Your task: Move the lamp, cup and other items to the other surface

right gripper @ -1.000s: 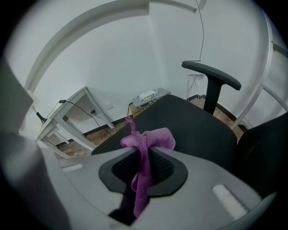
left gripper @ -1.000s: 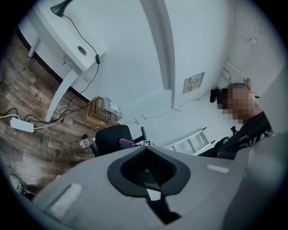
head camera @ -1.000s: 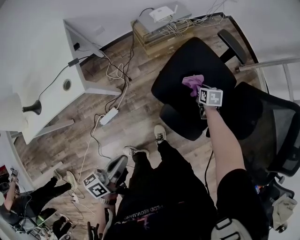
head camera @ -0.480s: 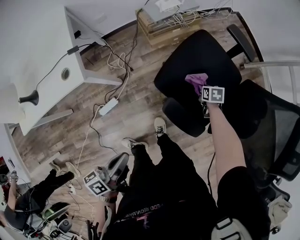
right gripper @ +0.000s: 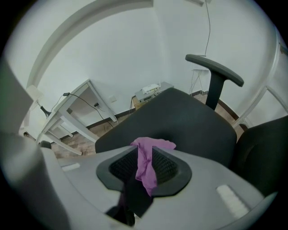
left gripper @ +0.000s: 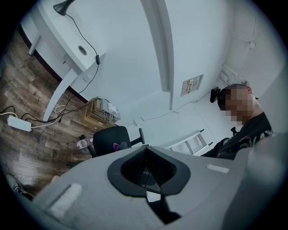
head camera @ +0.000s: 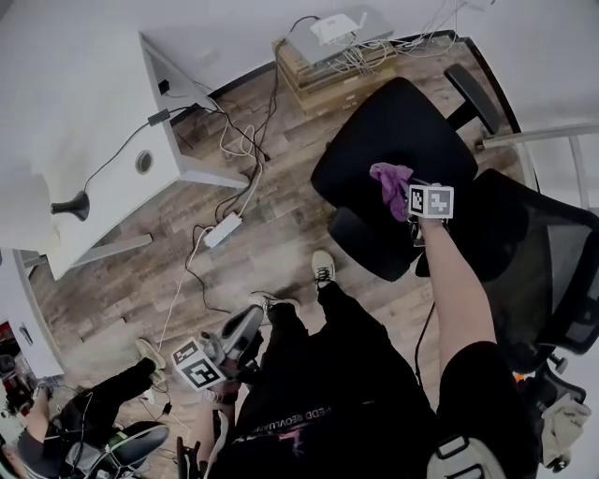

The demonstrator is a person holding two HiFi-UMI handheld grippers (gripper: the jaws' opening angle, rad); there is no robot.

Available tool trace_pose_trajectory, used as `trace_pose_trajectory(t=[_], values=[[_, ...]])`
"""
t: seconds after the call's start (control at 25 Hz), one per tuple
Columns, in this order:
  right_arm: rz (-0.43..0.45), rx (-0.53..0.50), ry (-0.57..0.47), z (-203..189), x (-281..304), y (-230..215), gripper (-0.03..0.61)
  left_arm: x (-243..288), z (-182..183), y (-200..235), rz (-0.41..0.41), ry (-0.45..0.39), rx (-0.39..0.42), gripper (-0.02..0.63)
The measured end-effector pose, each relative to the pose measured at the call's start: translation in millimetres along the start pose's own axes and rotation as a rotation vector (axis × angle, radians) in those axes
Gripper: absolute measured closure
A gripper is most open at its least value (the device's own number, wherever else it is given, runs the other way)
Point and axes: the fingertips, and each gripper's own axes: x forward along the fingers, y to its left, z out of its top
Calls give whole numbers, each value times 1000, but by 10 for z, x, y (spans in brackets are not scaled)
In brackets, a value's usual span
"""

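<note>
Right gripper [right gripper: 145,147] jaws, just opening, loosely flank the crumpled purple cloth [head camera: 388,176] over the black office chair seat [head camera: 393,122]. The cloth could snag on withdrawal. Left gripper [left gripper: 146,150] jaws together, empty.

On my feed, 1 white power strip [head camera: 223,230] lies on the plank floor [head camera: 281,224]. Loose cables [head camera: 234,142] run from the strip toward the wall. There, well beyond the strip, I see a low crate [head camera: 323,65] carrying 1 grey network box [head camera: 337,26]. Well apart from the strip on its opposite side, 1 person [head camera: 89,416] sits on the floor.
</note>
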Motion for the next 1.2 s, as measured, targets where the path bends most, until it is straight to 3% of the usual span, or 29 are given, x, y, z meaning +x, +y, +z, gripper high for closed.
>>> trace_pose_trajectory(t=[0.08, 0.16, 0.36, 0.52, 0.68, 0.8, 0.96, 1.08, 1.2], values=[[9, -5, -57, 174, -157, 39, 495, -28, 31, -36, -11, -17, 12, 614], [34, -28, -128, 387, -339, 113, 575, -52, 34, -80, -22, -39, 24, 614], [158, -104, -259, 966, -846, 587, 575, -102, 135, -195, -64, -92, 50, 614], [325, -211, -351, 1416, -1305, 1503, 575, -314, 311, -254, -73, -158, 82, 614], [505, -369, -381, 1504, -1841, 2634, 575, -585, 386, -294, -61, -231, 115, 614], [623, -548, -375, 1314, -2269, 3524, 575, -817, 419, -301, -48, -289, 127, 614], [802, -747, -340, 775, -2760, 4497, 575, -1064, 432, -293, -32, -350, 131, 614], [970, -814, -286, 169, -2998, 5029, 575, -1235, 426, -298, -25, -382, 137, 614], [1144, -786, -218, -421, -3164, 5363, 575, -1397, 407, -326, -15, -408, 150, 614]])
